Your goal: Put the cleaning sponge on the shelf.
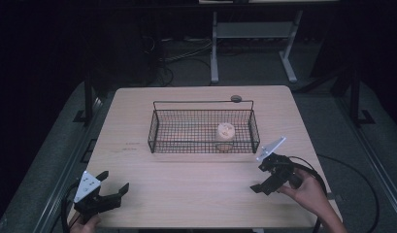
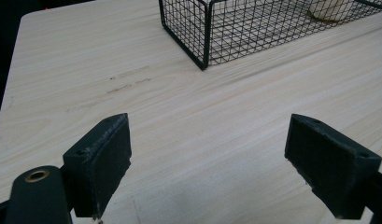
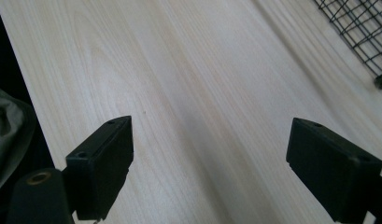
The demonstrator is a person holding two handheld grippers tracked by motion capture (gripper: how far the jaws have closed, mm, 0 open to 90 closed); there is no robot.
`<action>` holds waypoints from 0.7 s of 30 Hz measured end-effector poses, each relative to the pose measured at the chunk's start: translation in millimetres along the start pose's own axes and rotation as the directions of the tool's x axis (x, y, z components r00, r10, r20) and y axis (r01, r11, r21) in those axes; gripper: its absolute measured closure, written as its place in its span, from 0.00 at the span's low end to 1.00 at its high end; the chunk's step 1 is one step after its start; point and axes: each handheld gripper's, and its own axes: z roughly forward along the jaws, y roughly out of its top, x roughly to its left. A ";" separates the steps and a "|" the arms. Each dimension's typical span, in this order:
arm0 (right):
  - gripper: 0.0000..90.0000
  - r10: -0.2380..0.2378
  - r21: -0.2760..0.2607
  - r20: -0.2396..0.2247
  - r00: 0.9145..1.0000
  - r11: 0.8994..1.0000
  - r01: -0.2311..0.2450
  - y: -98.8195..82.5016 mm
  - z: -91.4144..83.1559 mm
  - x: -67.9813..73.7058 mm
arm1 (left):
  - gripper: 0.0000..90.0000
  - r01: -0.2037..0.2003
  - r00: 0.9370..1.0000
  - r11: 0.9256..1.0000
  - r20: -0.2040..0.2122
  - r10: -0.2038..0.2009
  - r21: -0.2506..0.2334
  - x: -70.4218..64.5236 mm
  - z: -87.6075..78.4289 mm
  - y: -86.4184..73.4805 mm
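Note:
A black wire basket (image 1: pixel 155 131) stands at the middle of the wooden table, and a pale round object (image 1: pixel 225 130) sits inside it toward its right end. My left gripper (image 1: pixel 113 182) hovers open over the table's near left corner with nothing between its jaws. In the left gripper view the basket (image 2: pixel 205 44) lies ahead to the right, with the pale object (image 2: pixel 329 9) at the top edge. My right gripper (image 1: pixel 259 178) is open near the right front edge, held by a hand (image 1: pixel 310 196). A corner of the basket (image 3: pixel 361 32) shows in the right gripper view.
A small dark disc (image 1: pixel 236 98) lies on the table behind the basket. Bare tabletop (image 1: pixel 186 184) stretches between the two grippers. Beyond the table's far edge stand white frame legs (image 1: pixel 214 48) and cables on a grey floor.

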 end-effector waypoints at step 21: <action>0.16 0.043 -0.033 0.001 0.999 0.999 -0.043 -36.2 -1.2 6.8 | 0.15 -0.001 1.000 1.000 0.006 0.001 0.004 -1.9 1.5 -0.7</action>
